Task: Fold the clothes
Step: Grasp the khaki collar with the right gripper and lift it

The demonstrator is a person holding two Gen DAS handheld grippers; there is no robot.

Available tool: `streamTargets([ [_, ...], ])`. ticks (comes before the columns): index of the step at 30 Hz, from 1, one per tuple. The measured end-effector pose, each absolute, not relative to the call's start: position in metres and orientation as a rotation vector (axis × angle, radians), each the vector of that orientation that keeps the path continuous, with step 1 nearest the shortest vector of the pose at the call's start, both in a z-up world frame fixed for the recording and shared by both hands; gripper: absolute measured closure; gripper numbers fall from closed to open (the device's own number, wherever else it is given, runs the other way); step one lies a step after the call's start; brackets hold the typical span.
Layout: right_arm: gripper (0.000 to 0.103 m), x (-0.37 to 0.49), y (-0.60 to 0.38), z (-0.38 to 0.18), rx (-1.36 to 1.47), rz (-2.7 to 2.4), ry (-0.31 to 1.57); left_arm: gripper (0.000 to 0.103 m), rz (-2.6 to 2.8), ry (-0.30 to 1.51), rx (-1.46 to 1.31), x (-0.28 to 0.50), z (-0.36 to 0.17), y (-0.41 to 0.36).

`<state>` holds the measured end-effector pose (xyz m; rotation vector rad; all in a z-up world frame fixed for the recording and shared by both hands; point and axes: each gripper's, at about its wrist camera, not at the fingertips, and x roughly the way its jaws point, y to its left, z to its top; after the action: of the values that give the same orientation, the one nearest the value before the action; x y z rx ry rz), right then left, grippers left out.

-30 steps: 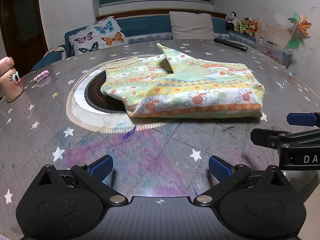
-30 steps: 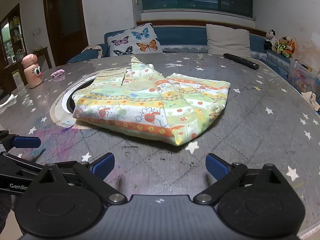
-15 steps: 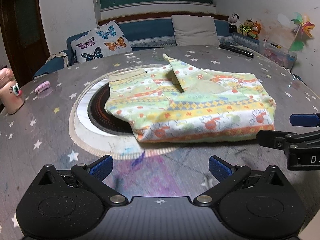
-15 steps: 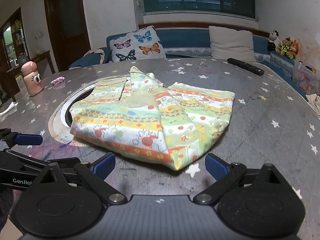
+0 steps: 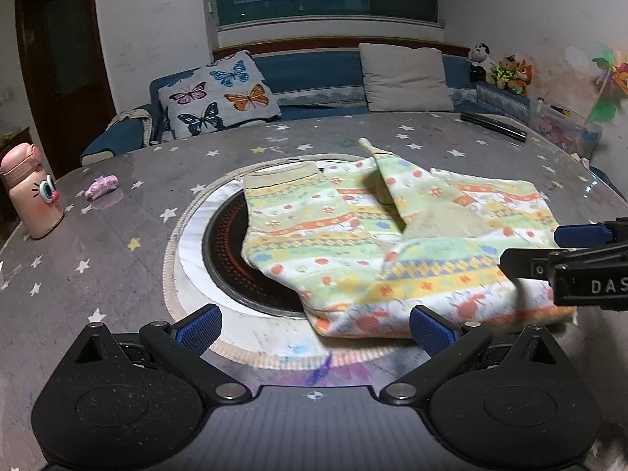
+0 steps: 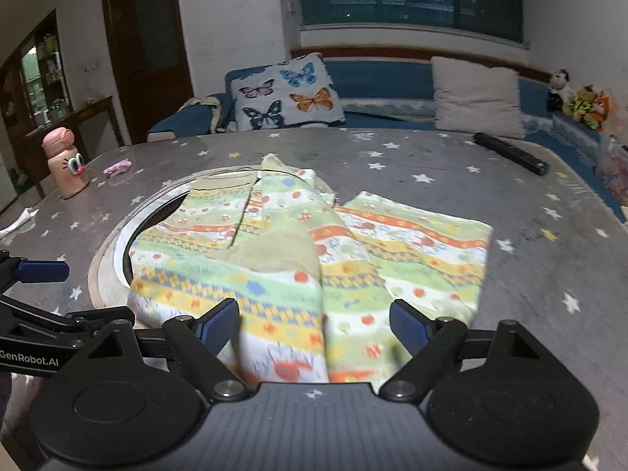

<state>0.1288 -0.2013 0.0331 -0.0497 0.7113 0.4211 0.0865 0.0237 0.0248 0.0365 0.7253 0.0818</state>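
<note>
A folded child's garment (image 5: 392, 243) with green, yellow and orange patterned bands lies on the grey star-print table (image 5: 117, 259), partly over a round black inset. My left gripper (image 5: 314, 327) is open, low over the table. The garment's near left corner lies just ahead of its right fingertip. My right gripper (image 6: 314, 322) is open with its jaws closing. The near edge of the garment (image 6: 306, 259) lies between its fingers, and the pads do not press on it. A blue pad (image 5: 581, 234) of the right gripper shows at the right edge of the left wrist view.
A pink bottle (image 5: 31, 192) and a small pink object (image 5: 103, 186) stand at the table's left. A black remote (image 6: 510, 153) lies at the far right. A sofa with a butterfly cushion (image 5: 219, 98) runs behind the table. White paper (image 6: 19, 219) lies at the left edge.
Both grippers have moved forward to the garment, which now fills more of each view. Its near edge has come between the right fingers, which have narrowed a little.
</note>
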Motion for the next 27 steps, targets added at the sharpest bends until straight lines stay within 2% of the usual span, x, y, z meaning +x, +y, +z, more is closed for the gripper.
streamTargets([
  [4, 0.023, 0.146, -0.195, 0.03, -0.034, 0.435, 0.734, 0.0, 0.098, 0.728, 0.031, 0.091, 0.024, 0.032],
  [8, 0.033, 0.159, -0.192, 0.023, -0.005, 0.456, 0.775, 0.0, 0.118, 0.726, 0.016, 0.093, 0.024, 0.041],
  [13, 0.053, 0.165, -0.193, 0.017, 0.038, 0.495, 0.806, 0.0, 0.148, 0.724, 0.004, 0.094, 0.024, 0.053],
  [15, 0.065, 0.165, -0.193, 0.017, 0.048, 0.509, 0.807, 0.0, 0.16, 0.721, -0.004, 0.095, 0.025, 0.056],
  [21, 0.085, 0.154, -0.197, 0.024, 0.052, 0.532, 0.776, 0.0, 0.169, 0.705, -0.007, 0.096, 0.031, 0.061],
  [27, 0.093, 0.13, -0.206, 0.04, 0.063, 0.585, 0.722, 0.0, 0.174, 0.69, 0.002, 0.096, 0.036, 0.06],
])
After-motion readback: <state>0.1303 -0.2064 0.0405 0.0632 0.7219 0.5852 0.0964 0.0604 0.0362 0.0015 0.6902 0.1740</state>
